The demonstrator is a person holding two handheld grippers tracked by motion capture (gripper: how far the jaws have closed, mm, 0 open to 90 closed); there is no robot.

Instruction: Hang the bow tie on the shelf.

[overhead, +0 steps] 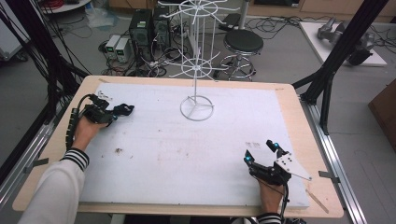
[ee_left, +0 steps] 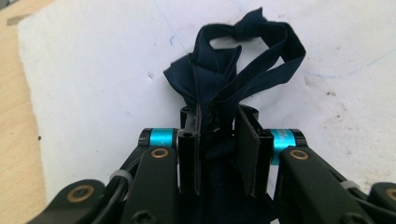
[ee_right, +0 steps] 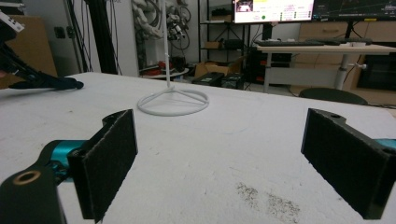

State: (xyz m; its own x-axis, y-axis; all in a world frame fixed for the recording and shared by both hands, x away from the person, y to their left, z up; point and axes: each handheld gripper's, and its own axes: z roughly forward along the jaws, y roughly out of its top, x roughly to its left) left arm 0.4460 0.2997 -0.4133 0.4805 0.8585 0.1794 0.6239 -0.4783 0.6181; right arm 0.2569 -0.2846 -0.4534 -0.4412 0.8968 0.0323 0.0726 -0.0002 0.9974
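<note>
The white foam board (overhead: 187, 154) covers most of the wooden table (overhead: 299, 107), and at its far middle stands the white wire display rack (overhead: 197, 70), its ring base (ee_right: 173, 101) flat on the board and its hook arms spread above. I judge that rack to be where my cloth goes.

My left gripper (overhead: 122, 110) sits at the far left of the board, jaws pressed onto a dark navy fabric piece (ee_left: 224, 79). In the left gripper view I pinch it at the gathered middle, with a knotted strap loop (ee_left: 275, 37) fanning out beyond the jaw tips onto the board.

My right gripper (overhead: 262, 153) rests at the near right, jaws spread wide and holding nothing, well apart from the rack.

To do this well, I would keep the pinch firm, lift the cloth so the loop hangs free, and carry it to a rack arm. The loop is floppy, so I would bring my right gripper over to hold it open before threading it onto a hook.
</note>
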